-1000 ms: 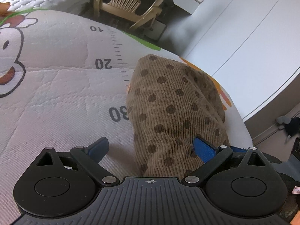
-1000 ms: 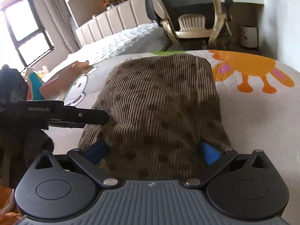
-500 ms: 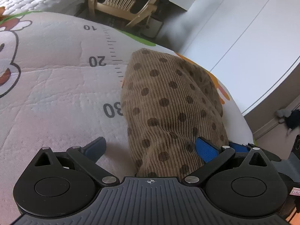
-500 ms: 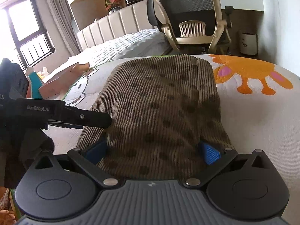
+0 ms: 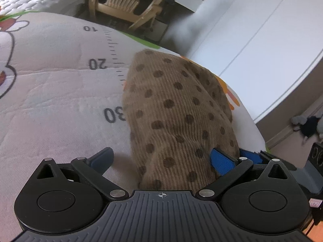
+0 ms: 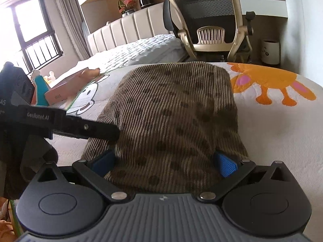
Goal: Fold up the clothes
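A brown corduroy garment with dark dots (image 5: 177, 119) lies folded on a white quilted mat (image 5: 50, 92). It also shows in the right wrist view (image 6: 173, 121). My left gripper (image 5: 161, 159) is open, its jaws wide apart over the garment's near left corner, the cloth lying between them. My right gripper (image 6: 164, 162) is open, its blue pads at either side of the garment's near end. The left gripper also shows from the side in the right wrist view (image 6: 66, 123), touching the garment's left edge.
The mat has printed ruler marks (image 5: 97, 63) and an orange cartoon print (image 6: 268, 86). An office chair (image 6: 212, 22) stands beyond the mat's far edge. A bed (image 6: 141, 48) and a pink box (image 6: 66, 89) lie left. A white cabinet (image 5: 252, 30) stands right.
Both grippers have stayed open around the garment's near end. The left wrist view has shifted slightly; the garment keeps its shape and place.
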A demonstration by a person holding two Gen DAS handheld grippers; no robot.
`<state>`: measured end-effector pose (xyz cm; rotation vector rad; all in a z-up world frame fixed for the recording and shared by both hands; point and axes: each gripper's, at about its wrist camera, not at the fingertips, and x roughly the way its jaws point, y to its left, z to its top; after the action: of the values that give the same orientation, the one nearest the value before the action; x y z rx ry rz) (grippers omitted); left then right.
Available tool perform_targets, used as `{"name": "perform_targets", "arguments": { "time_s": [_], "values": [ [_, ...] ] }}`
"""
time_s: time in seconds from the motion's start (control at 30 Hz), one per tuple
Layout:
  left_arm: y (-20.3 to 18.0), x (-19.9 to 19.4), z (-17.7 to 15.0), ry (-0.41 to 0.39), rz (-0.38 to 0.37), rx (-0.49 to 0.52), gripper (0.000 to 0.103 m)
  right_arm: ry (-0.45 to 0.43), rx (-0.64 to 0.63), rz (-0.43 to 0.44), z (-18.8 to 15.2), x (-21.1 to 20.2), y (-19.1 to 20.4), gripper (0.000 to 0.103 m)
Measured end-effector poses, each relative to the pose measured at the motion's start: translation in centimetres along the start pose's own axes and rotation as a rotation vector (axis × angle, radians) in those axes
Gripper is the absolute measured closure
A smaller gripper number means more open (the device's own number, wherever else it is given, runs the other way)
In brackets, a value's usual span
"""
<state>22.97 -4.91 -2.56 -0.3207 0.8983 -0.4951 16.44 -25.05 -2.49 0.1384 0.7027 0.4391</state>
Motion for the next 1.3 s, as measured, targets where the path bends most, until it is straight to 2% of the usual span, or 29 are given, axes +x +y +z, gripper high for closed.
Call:
{"name": "perform_targets", "arguments": {
  "time_s": [0.07, 0.1, 0.17, 0.2, 0.27, 0.4, 0.5, 0.63, 0.73, 0.83, 0.93, 1.0, 1.1, 1.3],
  "values": [
    [-0.3, 0.1, 0.0, 0.01, -0.031, 0.004, 0.0, -0.031, 0.0, -0.04, 0.7, -0.9, -0.3, 0.0],
    [-0.7, 0.0, 0.0, 0.004, -0.062, 0.007, 0.0, -0.059, -0.013, -0.082, 1.1, -1.4, -0.5, 0.0],
    [-1.4, -0.4, 0.1, -0.007, -0.123, 0.015, 0.0, -0.061, -0.049, -0.179, 2.0, -1.5, -1.1, 0.0],
    [-1.8, -0.6, 0.1, -0.012, -0.153, 0.019, 0.0, -0.055, -0.067, -0.228, 2.3, -1.5, -1.4, 0.0],
    [-2.9, -1.2, 0.4, -0.034, -0.168, 0.059, 0.0, 0.016, -0.101, -0.323, 2.3, -0.1, -2.2, 0.0],
    [-3.7, -2.1, 0.6, -0.057, -0.233, 0.106, 0.0, 0.048, -0.052, -0.362, 1.5, 0.9, -3.9, 0.0],
    [-2.1, -2.6, 1.0, -0.088, -0.233, 0.066, 0.0, 0.05, -0.031, -0.361, 1.1, 1.0, -4.4, 0.0],
    [1.0, -1.6, 1.7, -0.1, -0.114, -0.06, 0.0, 0.047, -0.054, -0.366, 0.8, 1.1, -3.9, 0.0],
    [2.2, -0.3, 1.6, -0.076, -0.098, -0.116, 0.0, 0.043, -0.047, -0.361, 0.7, 1.1, -4.0, 0.0],
    [1.0, 1.2, 1.1, -0.044, -0.135, -0.119, 0.0, 0.035, -0.055, -0.372, 0.6, 1.1, -3.8, 0.0],
    [-1.8, 2.2, 0.4, 0.0, -0.181, -0.059, 0.0, 0.02, -0.121, -0.419, 0.5, 1.3, -2.6, 0.0],
    [-3.2, 1.8, 0.5, -0.024, -0.171, -0.004, 0.0, -0.001, -0.205, -0.45, 0.5, 1.7, -1.1, 0.0],
    [-2.8, 0.9, 1.5, -0.039, -0.216, -0.013, 0.0, -0.019, -0.34, -0.457, 0.8, 3.1, 1.5, 0.0],
    [0.9, -2.0, 3.7, -0.103, -0.162, -0.019, 0.0, 0.004, -0.438, -0.346, 3.6, 8.1, 5.7, 0.0]
  ]
}}
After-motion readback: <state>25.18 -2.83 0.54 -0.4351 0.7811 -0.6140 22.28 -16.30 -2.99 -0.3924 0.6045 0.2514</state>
